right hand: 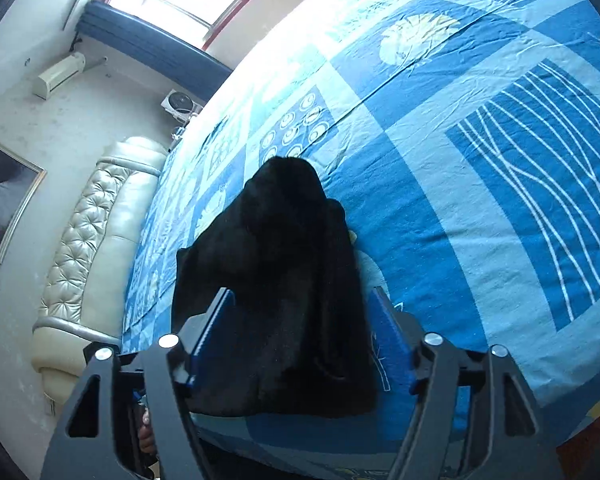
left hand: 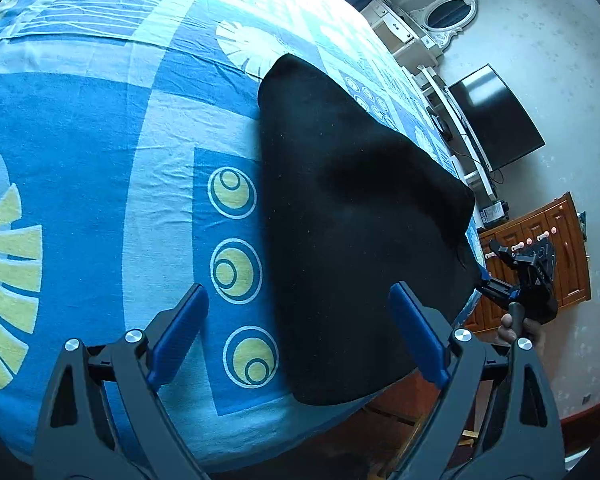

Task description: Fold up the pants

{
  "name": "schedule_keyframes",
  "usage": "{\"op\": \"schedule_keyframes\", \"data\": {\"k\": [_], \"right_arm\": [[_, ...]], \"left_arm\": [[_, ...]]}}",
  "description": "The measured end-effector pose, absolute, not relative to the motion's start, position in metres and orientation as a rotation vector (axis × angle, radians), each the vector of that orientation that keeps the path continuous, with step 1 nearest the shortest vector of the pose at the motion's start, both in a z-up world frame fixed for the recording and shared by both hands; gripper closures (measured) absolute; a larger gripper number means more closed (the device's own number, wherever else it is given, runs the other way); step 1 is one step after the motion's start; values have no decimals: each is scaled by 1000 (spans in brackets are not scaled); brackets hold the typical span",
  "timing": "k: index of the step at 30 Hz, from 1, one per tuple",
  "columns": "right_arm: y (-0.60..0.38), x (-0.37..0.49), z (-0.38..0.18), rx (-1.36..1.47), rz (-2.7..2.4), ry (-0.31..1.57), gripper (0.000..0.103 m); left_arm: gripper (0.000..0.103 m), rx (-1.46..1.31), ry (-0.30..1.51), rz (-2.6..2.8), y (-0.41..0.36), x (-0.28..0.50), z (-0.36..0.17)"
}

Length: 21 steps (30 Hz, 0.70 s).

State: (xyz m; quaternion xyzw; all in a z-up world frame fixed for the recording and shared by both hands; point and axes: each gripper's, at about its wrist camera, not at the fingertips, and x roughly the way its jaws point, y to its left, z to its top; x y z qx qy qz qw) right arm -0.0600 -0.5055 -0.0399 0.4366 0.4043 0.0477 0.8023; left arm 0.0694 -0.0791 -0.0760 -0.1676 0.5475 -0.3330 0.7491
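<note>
Near the edge of the bed (left hand: 100,128), on its blue patterned sheet, lie the black pants (left hand: 352,216), already gathered into a compact, layered bundle that tapers away from me. I judge the fold to be well advanced, with one more doubling or a final tidy remaining.

Left gripper (left hand: 300,336): I hold it above the sheet with its blue fingers (left hand: 180,332) spread wide. The pants edge sits between them in this view, but nothing is pinched; the left finger hangs over bare sheet and the right one over black cloth. This straddling placement suits a grasp on the near long edge, which is probably why I keep it there.

Right gripper (right hand: 300,320): seen from its own camera, it faces the near end of the pants (right hand: 284,280), with its fingers (right hand: 214,328) parted to either side of the cloth. The fabric fills the gap between them, yet I cannot tell whether the pads press on it; the spacing looks too broad for a firm hold. From the left wrist camera the same gripper (left hand: 496,276) appears at the far corner of the bundle, close to the mattress edge, its tips at or just beside the hem.

Both tools thus stand at opposite ends of the garment, a layout suited to lifting the two ends together. Thick, dark fabric hides its own layer lines, so catching only the top ply is the risk I foresee.
</note>
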Motion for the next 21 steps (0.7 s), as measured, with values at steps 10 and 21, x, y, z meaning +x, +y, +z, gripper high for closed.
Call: {"op": "schedule_keyframes", "data": {"k": [10,21], "right_arm": [[-479,-45,-88,994,248,967,31],[-467,-41,-82,911,206,948,58]], "left_arm": [[11,-563,1259,-882,-95,82,-96],[69,-654,1356,-903,-105,92,-114]]}}
